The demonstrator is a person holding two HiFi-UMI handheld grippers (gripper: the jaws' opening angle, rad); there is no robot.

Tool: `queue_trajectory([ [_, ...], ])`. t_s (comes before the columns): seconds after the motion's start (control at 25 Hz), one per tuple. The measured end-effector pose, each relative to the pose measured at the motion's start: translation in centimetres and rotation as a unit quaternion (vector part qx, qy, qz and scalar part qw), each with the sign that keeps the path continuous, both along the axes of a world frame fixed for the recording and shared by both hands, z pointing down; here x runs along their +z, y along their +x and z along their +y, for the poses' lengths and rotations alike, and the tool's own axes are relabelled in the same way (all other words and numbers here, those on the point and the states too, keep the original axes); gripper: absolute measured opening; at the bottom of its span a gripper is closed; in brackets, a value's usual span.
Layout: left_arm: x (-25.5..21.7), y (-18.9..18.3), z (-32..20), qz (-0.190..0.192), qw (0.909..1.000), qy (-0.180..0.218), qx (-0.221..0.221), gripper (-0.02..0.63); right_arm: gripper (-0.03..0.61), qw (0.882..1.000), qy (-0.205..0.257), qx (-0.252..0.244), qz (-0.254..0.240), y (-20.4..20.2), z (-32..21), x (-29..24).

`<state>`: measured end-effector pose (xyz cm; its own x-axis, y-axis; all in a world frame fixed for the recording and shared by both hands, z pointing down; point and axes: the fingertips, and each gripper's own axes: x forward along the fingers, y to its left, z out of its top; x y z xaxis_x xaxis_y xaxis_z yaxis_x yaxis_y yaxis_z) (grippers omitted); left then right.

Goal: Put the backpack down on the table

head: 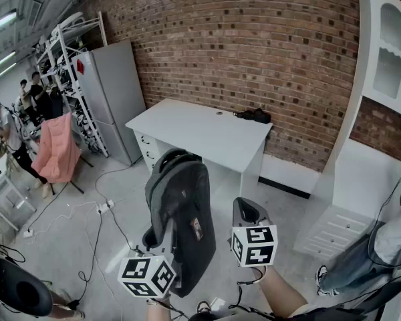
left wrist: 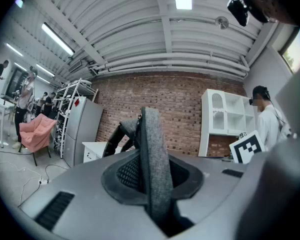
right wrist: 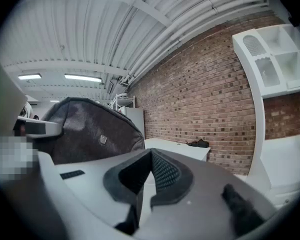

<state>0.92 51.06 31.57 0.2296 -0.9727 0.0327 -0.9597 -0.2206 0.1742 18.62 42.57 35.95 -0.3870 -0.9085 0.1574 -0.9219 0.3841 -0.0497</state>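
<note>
Currently, the backpack (head: 184, 212) is held up in the air by the left gripper (head: 154, 239), whose jaws are closed on its grey strap (left wrist: 152, 149). In the left gripper view the strap is seen pressed between the two pads and rising upright out of them. The dark body of the backpack hangs just beside the right gripper (head: 246, 209), on its left side, without touching it, and above the floor (head: 120, 199). It is not yet laid on the table (head: 200, 129). The table is seen ahead of both grippers and lower than them, well apart, against the brick wall (head: 254, 39). The right gripper is closed and empty: in the right gripper view its pads are seen meeting at the tips, with nothing caught between them. A small dark thing (head: 254, 116) is seen at the far edge of the table, ahead of the right gripper. A pink chair (head: 57, 149) and a grey fridge (head: 113, 92) are found far to the left of the left gripper, and a white cupboard (head: 387, 65) far to the right of the right gripper.
</note>
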Motion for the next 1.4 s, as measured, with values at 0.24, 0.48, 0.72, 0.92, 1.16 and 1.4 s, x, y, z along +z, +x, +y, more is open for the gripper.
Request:
queue_trajectory([
  [0.24,-1.0,-1.2,0.2,0.006,1.0,0.004,-0.006,0.084,0.031,1.0,0.002,0.0,0.0,-0.7,0.8,-0.3],
  [0.48,-1.3,-2.3,-0.9,0.008,0.9999,0.006,-0.005,0.084,0.031,1.0,0.007,-0.011,-0.013,-1.9,0.3,-1.1],
  [0.72,-1.1,-4.2,-2.8,0.009,0.9999,-0.002,0.013,0.084,0.032,1.0,0.01,0.004,-0.002,-4.0,-0.9,-1.1],
  [0.92,-0.8,-6.2,-4.5,0.002,0.9996,0.001,0.027,0.084,0.032,1.0,0.001,0.03,-0.009,-5.4,-2.3,-0.4],
  [1.16,-1.0,-8.1,-7.1,-0.003,0.9992,0.003,0.039,0.084,0.032,0.998,-0.012,0.058,-0.008,-6.3,-3.9,0.6],
  [1.4,-0.5,-9.9,-9.9,0.008,0.9992,-0.002,0.038,0.084,0.032,0.997,-0.024,0.07,-0.002,-6.8,-6.6,1.6],
])
